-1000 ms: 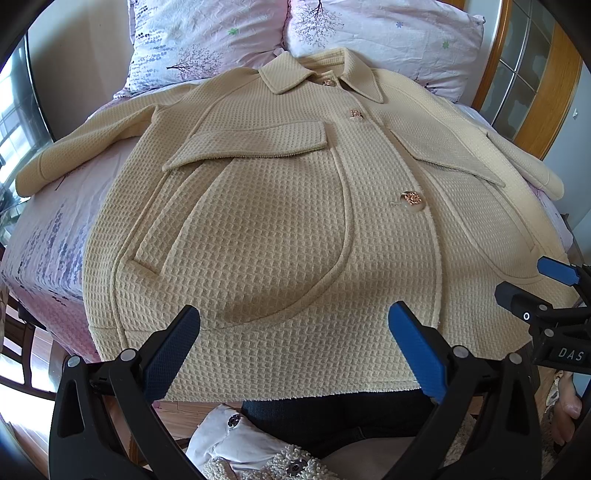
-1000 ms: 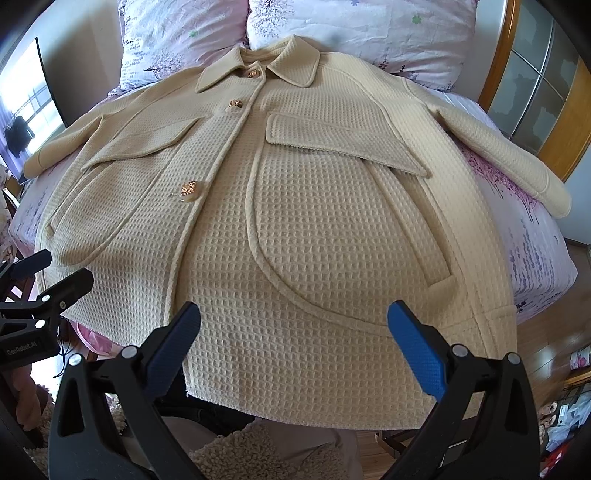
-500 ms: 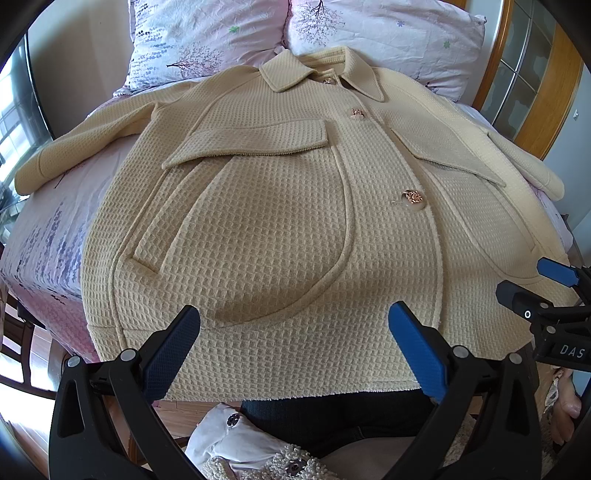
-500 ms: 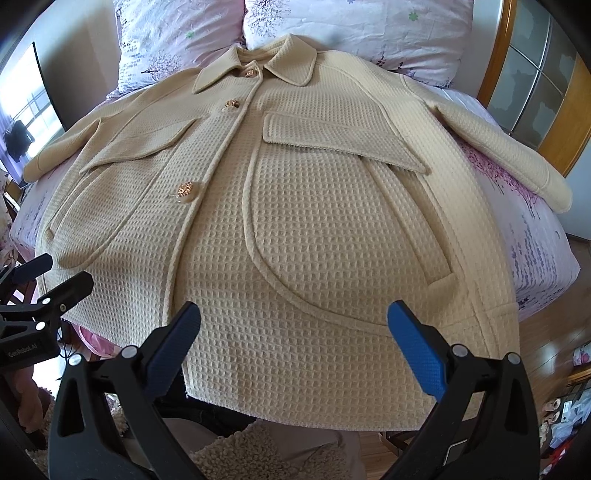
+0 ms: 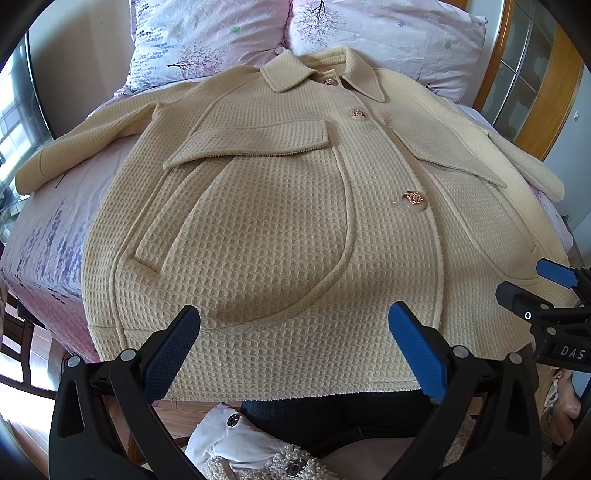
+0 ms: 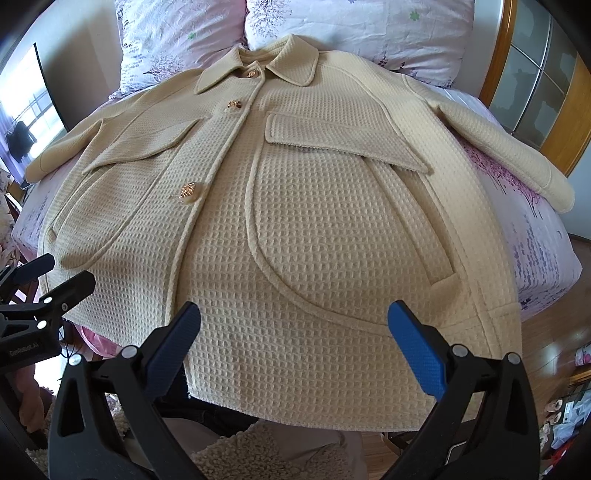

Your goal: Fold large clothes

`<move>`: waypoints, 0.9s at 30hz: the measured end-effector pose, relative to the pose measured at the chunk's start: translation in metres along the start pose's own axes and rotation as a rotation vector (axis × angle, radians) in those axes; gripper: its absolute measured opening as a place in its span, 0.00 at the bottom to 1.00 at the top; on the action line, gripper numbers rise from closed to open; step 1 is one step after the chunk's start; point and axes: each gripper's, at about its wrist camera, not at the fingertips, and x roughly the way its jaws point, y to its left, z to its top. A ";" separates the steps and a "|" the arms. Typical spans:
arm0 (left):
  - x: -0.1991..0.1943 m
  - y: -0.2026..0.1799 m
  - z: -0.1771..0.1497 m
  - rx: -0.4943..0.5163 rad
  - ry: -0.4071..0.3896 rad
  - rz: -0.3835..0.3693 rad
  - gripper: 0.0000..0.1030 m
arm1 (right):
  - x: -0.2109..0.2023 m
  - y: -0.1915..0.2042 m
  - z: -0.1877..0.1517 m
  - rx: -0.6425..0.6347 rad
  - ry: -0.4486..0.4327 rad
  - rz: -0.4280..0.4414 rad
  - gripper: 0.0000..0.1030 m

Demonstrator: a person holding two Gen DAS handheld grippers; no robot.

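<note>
The cream coat (image 5: 280, 236) lies buttoned and flat, front up, on the bed (image 5: 44, 251), collar toward the pillows (image 6: 354, 33), its hem hanging just over the near edge. The left gripper (image 5: 293, 347) and right gripper (image 6: 293, 347) hover above that hem, jaws apart and holding nothing. The thick waffle cloth may slip from a shallow pinch, and a grab at the overhanging hem could drag the coat off the bed

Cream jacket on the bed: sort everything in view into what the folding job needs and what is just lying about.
Needed for the job:
cream jacket, spread flat and buttoned
left tongs, open
right tongs, open
bed sheet as the work surface

Just lying about:
two pillows
white garment below the hem
</note>
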 end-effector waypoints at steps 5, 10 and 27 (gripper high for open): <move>0.000 0.000 0.000 0.000 0.001 -0.002 0.99 | 0.000 0.000 0.000 0.002 -0.001 0.004 0.98; 0.000 -0.001 0.001 0.002 0.001 -0.003 0.99 | -0.002 0.000 0.000 0.003 -0.004 0.009 0.98; 0.002 0.001 0.012 0.010 -0.013 -0.022 0.99 | 0.001 -0.009 0.010 0.025 -0.033 0.047 0.98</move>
